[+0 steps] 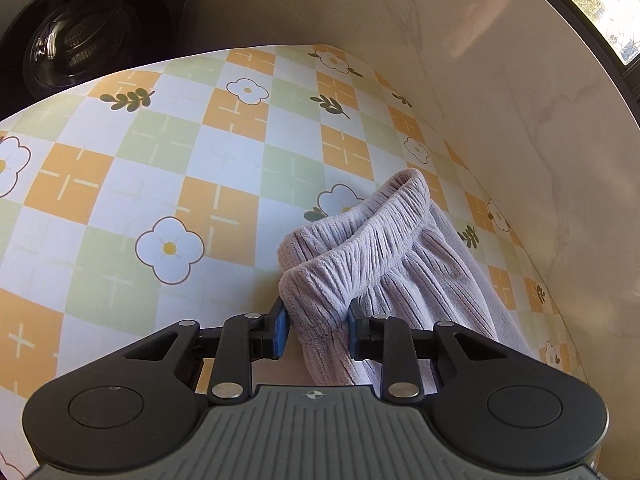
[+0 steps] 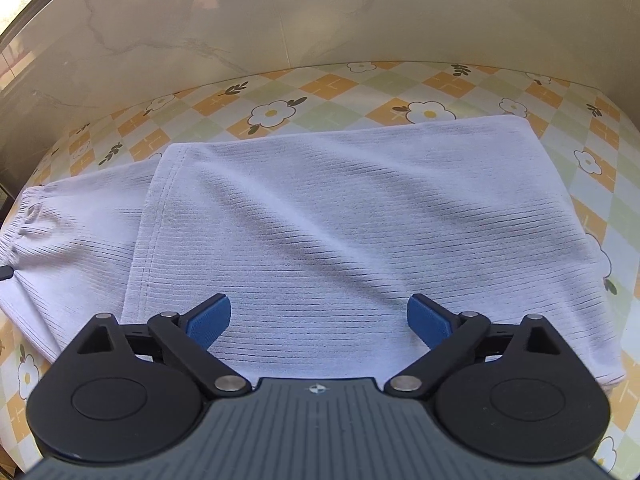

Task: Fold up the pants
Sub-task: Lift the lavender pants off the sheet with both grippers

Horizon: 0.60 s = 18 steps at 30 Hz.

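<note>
The pale lilac ribbed pants (image 2: 340, 208) lie on the checked flower tablecloth (image 2: 328, 84), with the legs folded over across the upper part. Their elastic waistband (image 2: 28, 216) sticks out at the left edge of the right wrist view. In the left wrist view the waistband (image 1: 360, 232) is bunched and lifted into a hump. My left gripper (image 1: 318, 316) is shut on a corner of it, a blue pad pressing on each side of the cloth. My right gripper (image 2: 320, 316) is open wide just above the folded legs, with nothing pinched between its blue pads.
A pale marble-look wall (image 1: 500, 80) runs close along the table's far side. A dark front-loading washing machine (image 1: 76, 40) stands beyond the table's left end. A window (image 1: 600, 0) shows at top right. Bare tablecloth (image 1: 160, 160) lies left of the waistband.
</note>
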Each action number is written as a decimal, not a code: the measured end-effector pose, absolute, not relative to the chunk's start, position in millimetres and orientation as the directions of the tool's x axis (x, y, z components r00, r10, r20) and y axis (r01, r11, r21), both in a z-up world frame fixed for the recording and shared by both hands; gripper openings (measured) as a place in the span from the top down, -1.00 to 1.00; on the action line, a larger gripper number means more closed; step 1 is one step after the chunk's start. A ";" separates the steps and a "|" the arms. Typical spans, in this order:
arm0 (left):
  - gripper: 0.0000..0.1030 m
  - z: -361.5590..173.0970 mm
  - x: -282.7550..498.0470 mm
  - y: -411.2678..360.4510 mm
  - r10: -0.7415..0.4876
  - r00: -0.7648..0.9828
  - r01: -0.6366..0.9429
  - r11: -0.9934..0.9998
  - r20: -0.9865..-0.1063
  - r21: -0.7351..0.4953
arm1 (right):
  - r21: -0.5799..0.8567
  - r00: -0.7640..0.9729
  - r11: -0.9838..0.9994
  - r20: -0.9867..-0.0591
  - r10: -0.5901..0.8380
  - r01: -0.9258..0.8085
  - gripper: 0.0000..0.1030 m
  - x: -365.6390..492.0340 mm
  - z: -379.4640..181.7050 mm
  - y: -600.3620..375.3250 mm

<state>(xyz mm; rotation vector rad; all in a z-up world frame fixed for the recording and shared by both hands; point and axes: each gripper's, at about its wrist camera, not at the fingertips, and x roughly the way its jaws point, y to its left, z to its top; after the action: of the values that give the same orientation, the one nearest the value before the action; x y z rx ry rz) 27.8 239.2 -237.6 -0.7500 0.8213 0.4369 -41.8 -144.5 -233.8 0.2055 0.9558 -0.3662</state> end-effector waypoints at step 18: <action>0.45 -216.1 -43.3 319.8 0.262 0.555 -0.753 0.562 -0.789 -0.343 | -0.158 0.487 0.973 -0.845 -0.222 0.168 -1.00 -4.6 -271.4 -63.9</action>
<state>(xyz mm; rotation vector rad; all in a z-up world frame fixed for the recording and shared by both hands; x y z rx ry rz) -43.3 319.8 -216.1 -0.7433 0.7532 0.6693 -4.6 -63.9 -271.4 -0.0567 1.0355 -0.2375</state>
